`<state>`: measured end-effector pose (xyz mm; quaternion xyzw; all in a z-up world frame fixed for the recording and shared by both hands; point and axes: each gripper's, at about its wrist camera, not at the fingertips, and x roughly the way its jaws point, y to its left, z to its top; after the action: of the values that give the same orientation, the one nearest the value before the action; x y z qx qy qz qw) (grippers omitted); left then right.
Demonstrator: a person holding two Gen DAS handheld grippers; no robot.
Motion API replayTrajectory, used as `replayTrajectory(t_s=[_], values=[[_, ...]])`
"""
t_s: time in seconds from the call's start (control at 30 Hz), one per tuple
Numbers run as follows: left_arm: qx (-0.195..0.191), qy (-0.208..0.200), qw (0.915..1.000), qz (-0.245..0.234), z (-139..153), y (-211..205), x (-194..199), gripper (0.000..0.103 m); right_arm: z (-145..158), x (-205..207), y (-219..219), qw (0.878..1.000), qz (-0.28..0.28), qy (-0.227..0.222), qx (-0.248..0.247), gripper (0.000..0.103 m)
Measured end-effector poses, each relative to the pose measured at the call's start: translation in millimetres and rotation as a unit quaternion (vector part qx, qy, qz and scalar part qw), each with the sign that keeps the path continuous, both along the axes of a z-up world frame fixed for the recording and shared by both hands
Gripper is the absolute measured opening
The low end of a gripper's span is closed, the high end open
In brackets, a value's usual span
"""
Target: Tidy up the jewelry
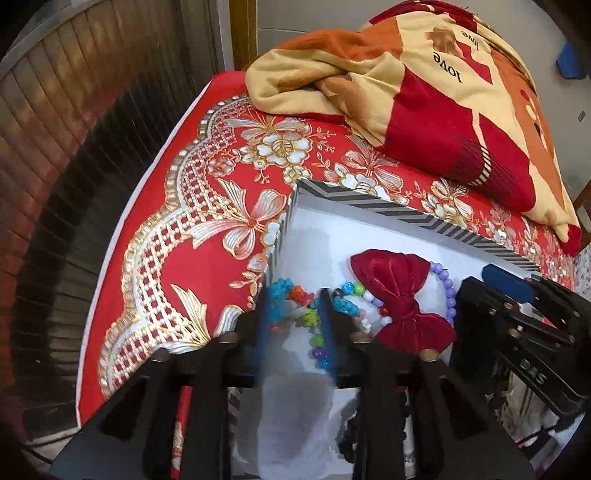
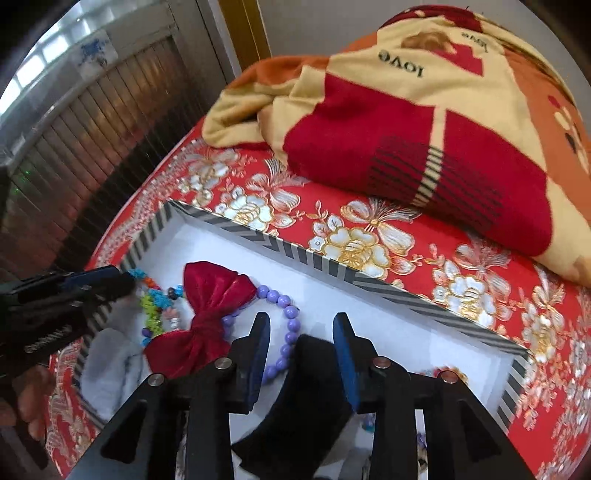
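Setting: a home, most likely a bedroom. Evidence: a bed [image 1: 155, 280] covered with a red sheet printed with gold and white flowers; a bundled fleece blanket [image 1: 424, 99] in red, cream and orange, printed with the word "love"; a slatted wooden panel [image 1: 74, 122] beside the bed; a painted wall [image 2: 332, 26] with a wooden door frame [image 1: 243, 33] behind.

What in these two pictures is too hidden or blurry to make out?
- Left wrist view: the colourful bead bracelet is partly hidden behind the left gripper, whose left finger is blurred.
- Right wrist view: the black thing between the right gripper jaws is unidentifiable.
- Right wrist view: the box's near corner is cut off.
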<state>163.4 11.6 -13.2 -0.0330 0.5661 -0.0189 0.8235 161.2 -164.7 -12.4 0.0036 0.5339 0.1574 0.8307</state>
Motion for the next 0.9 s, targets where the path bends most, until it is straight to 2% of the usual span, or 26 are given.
replayTrajectory(t_s=[0.07, 0.13, 0.17, 0.4, 0.57, 0.9], values=[[0.0, -0.001, 1.0, -0.002, 2.4, -3.2, -3.0, 0.046, 9.0, -9.6, -3.5, 1.0, -0.003, -0.006, 0.01, 0.034], [0.007, -0.009, 0.9999, -0.003, 7.0, -6.7, -7.9, 0.054, 13.9, -17.7, -3.5, 1.0, -0.009, -0.009, 0.01, 0.035], [0.008, -0.012, 0.9999, -0.004, 9.1, -7.3, -9.9, 0.055, 17.6, -23.0, -3.6, 1.0, -0.01, -0.013, 0.013, 0.035], [0.011, -0.029, 0.9995, -0.01, 28.3, -13.7, -31.5, 0.055, 35.2, -64.3, -12.2, 0.999, -0.037, -0.03, 0.017, 0.038], [0.002, -0.045, 0.9988, -0.02, 42.9, -23.1, -57.2, 0.055, 41.8, -95.0, -19.5, 0.998, -0.056, -0.035, 0.018, 0.038], [0.008, -0.059, 0.9975, -0.039, 60.4, -43.0, -108.9, 0.055, 52.0, -143.1, -37.2, 0.994, -0.097, -0.044, 0.02, 0.039]])
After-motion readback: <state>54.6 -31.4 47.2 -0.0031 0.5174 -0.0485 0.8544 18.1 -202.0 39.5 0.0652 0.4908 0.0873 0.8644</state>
